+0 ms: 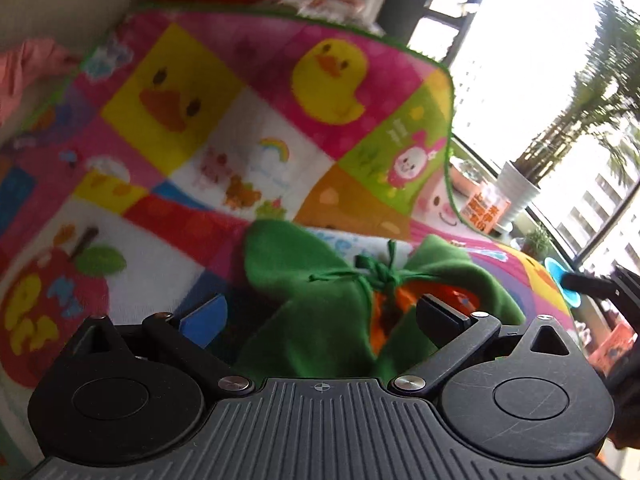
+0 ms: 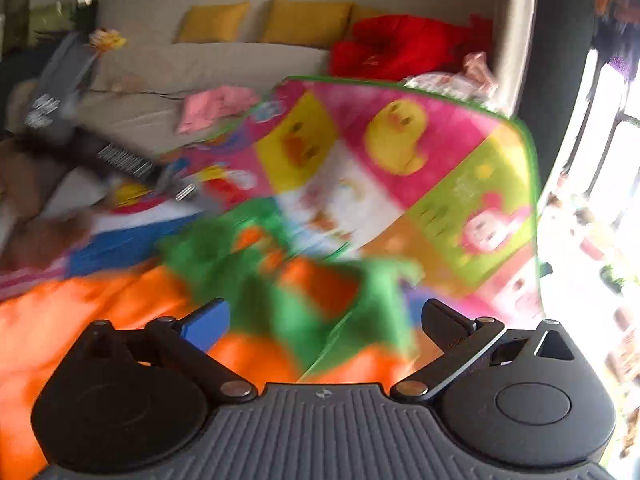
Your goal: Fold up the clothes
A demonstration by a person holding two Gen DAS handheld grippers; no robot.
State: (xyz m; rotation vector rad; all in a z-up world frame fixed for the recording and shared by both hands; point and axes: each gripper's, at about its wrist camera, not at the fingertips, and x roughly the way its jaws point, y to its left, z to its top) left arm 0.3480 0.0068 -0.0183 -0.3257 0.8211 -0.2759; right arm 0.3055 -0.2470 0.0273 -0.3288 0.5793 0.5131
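We note a patchwork play mat (image 1: 224,128) with ducks, an apple and a green-trimmed edge, spread over a beige sofa (image 2: 208,68). On the mat's near portion lies the garment (image 1: 320,304): green fabric over orange, bunched, its green drawstring (image 1: 376,272) knotted at the middle. In the right wrist view it is blurred, orange spreading toward the mat's near left corner. The left gripper (image 1: 320,316) stands released, jaws wide, cloth lying between them, pads not pressing. The right gripper (image 2: 326,324) is likewise released above the garment.
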